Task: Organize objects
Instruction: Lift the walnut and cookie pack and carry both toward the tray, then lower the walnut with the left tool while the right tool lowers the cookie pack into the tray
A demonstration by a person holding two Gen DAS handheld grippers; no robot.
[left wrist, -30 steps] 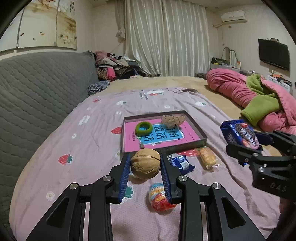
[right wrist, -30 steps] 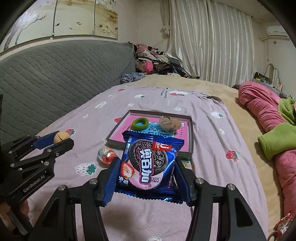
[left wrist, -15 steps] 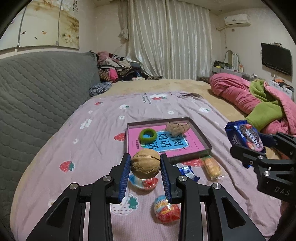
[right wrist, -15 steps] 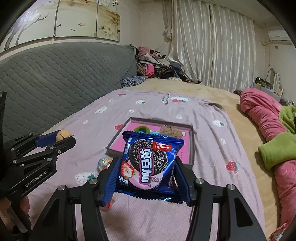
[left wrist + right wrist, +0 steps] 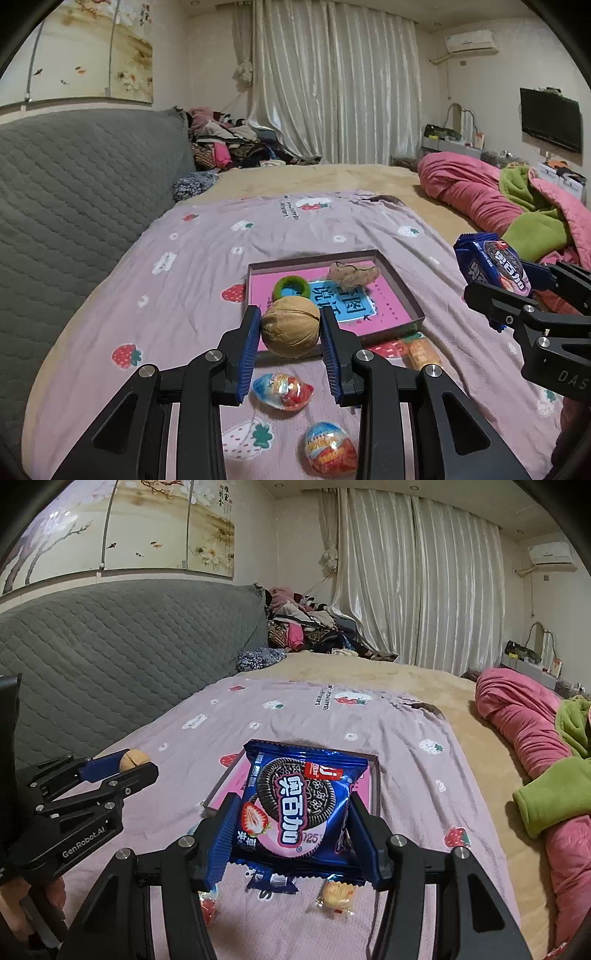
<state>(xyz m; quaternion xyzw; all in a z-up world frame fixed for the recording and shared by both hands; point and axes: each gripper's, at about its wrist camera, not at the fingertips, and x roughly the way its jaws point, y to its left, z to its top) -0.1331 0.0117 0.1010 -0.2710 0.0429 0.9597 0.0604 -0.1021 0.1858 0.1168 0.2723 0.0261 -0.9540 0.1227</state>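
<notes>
My left gripper (image 5: 290,328) is shut on a walnut (image 5: 290,325), held above the bedspread just in front of the shallow box tray (image 5: 402,288). The tray has a pink and blue base and holds a green ring (image 5: 290,287) and a second walnut (image 5: 352,275). My right gripper (image 5: 291,827) is shut on a blue cookie packet (image 5: 295,805), held above the tray's near edge (image 5: 377,790). In the left wrist view the packet (image 5: 495,264) is at the right. In the right wrist view the left gripper (image 5: 125,766) is at the left.
Two foil-wrapped egg candies (image 5: 282,390) (image 5: 330,447), a yellow wrapped snack (image 5: 421,352) and a small blue packet (image 5: 272,880) lie on the pink strawberry bedspread (image 5: 192,295) before the tray. A grey quilted headboard (image 5: 74,192) is left. Pink and green blankets (image 5: 517,206) are right.
Both grippers have pulled back and risen, each still holding its item. More of the bedspread and both egg candies now show below the left gripper.
</notes>
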